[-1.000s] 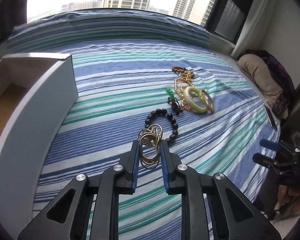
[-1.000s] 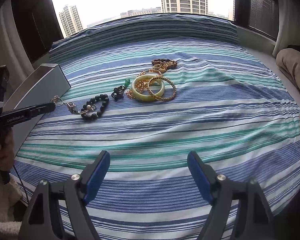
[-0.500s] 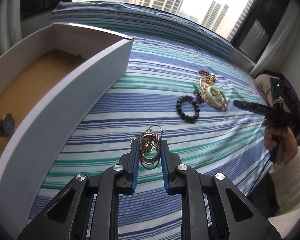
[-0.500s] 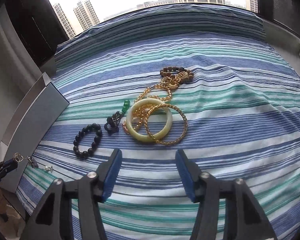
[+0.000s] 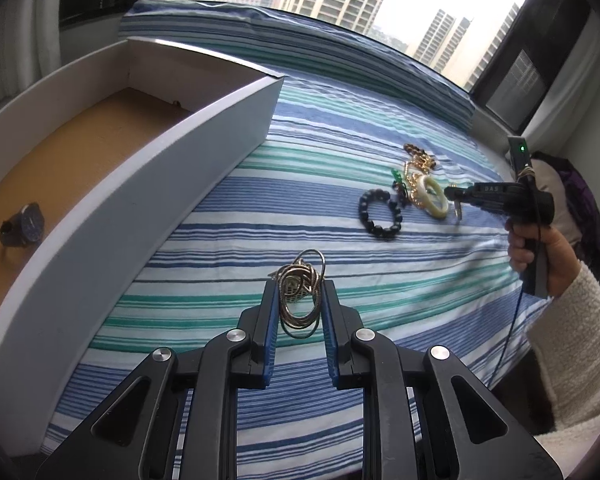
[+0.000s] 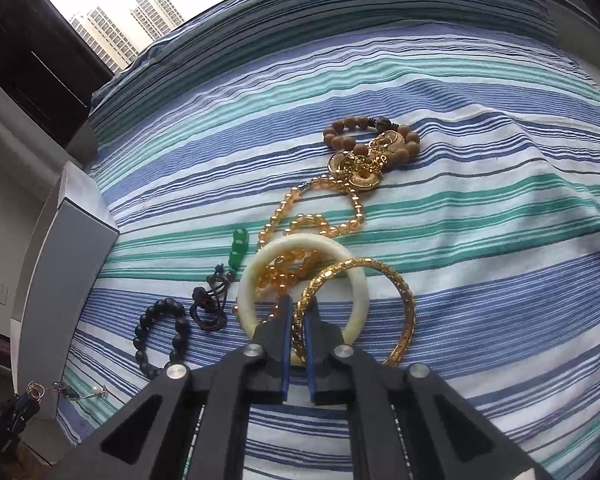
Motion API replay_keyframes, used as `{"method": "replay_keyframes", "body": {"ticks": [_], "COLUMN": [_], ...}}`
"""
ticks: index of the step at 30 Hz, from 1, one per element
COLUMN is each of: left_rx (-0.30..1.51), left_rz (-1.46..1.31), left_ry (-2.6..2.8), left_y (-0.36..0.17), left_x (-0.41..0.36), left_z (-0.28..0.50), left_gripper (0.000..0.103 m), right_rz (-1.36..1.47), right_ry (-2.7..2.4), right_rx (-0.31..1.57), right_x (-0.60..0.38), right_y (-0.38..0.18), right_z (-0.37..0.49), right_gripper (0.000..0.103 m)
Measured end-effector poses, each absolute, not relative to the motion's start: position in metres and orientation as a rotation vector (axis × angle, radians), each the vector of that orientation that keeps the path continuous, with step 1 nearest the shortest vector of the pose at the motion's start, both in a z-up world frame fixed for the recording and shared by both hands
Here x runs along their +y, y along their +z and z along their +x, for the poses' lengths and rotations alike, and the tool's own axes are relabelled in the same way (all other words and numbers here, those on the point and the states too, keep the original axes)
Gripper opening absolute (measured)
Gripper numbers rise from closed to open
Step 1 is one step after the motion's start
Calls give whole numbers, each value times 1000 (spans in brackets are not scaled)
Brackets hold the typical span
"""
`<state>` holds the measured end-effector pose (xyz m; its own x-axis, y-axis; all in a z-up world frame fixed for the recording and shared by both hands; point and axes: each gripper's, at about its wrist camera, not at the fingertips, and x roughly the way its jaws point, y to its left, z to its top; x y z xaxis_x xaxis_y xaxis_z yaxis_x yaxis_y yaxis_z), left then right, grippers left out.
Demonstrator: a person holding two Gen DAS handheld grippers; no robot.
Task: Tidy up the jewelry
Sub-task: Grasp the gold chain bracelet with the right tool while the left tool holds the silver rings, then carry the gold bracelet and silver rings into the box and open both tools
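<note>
While the left gripper (image 5: 299, 307) holds a coiled metal chain (image 5: 301, 295) tight between its blue pads above the striped bedsheet (image 5: 380, 288), beside the white box (image 5: 148, 184), the right gripper (image 6: 298, 320) has just closed and now pinches the gold bangle (image 6: 356, 308), which leans on the pale jade bangle (image 6: 300, 256).

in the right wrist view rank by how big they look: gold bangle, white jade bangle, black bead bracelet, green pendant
1. gold bangle and white jade bangle: look alike, no clear order
2. black bead bracelet
3. green pendant
</note>
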<state>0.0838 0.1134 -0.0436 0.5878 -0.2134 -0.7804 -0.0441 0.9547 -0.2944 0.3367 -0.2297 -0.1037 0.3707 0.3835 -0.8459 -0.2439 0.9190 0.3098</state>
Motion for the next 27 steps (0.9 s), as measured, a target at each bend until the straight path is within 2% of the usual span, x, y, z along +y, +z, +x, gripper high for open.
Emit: {"method": "replay_keyframes", "body": {"ticks": [7,12,22,27], "left_rx": [890,856,729,706], "left_rz": [-335,-389,-411,-405], "left_ry": [-109,-96,60,178], "left_y": [-11,18,86,99], "left_x": [114,130,202,241], "left_z": [68,49,0,-11], "left_gripper": [19,19,19,19], "right_rz": [82,-9,-116,-166], "right_ry": [533,645,905,1010], "right_rx": [1062,1045,1012,948], "right_x": [-211,-172,-77,-22], "right_y": [-50,-36,-6,23], "right_z": [277,234,178,165], "right_gripper": [6,6,6,6]}}
